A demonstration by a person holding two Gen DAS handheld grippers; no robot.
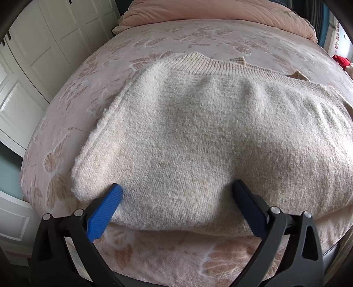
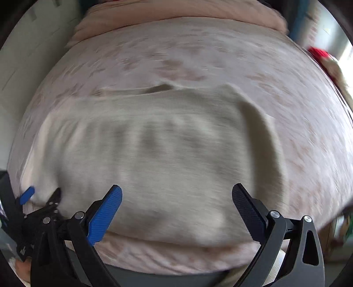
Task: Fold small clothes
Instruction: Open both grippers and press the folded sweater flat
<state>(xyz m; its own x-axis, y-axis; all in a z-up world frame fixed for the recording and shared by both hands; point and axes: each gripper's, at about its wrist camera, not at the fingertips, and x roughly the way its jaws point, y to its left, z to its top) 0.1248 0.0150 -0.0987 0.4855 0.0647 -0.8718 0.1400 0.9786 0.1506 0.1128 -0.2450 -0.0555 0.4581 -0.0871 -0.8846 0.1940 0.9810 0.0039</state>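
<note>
A cream knit sweater (image 1: 198, 132) lies folded on the bed, its ribbed hem toward the far side. My left gripper (image 1: 177, 187) stands open and wide over the sweater's near left part, with only flat knit between its blue fingers (image 1: 106, 212) and nothing pinched. The right wrist view is smeared by motion. It shows the same sweater (image 2: 154, 154) with a fold edge curving down its right side. My right gripper (image 2: 176, 189) is open above the sweater's near edge and holds nothing. The left gripper (image 2: 42, 195) shows at the lower left of that view.
The bed carries a pink blanket with a butterfly pattern (image 1: 154, 44) and a peach duvet bunched at the far end (image 1: 220, 17). White panelled doors (image 1: 33, 66) stand close on the left. A red object (image 1: 342, 60) lies at the far right.
</note>
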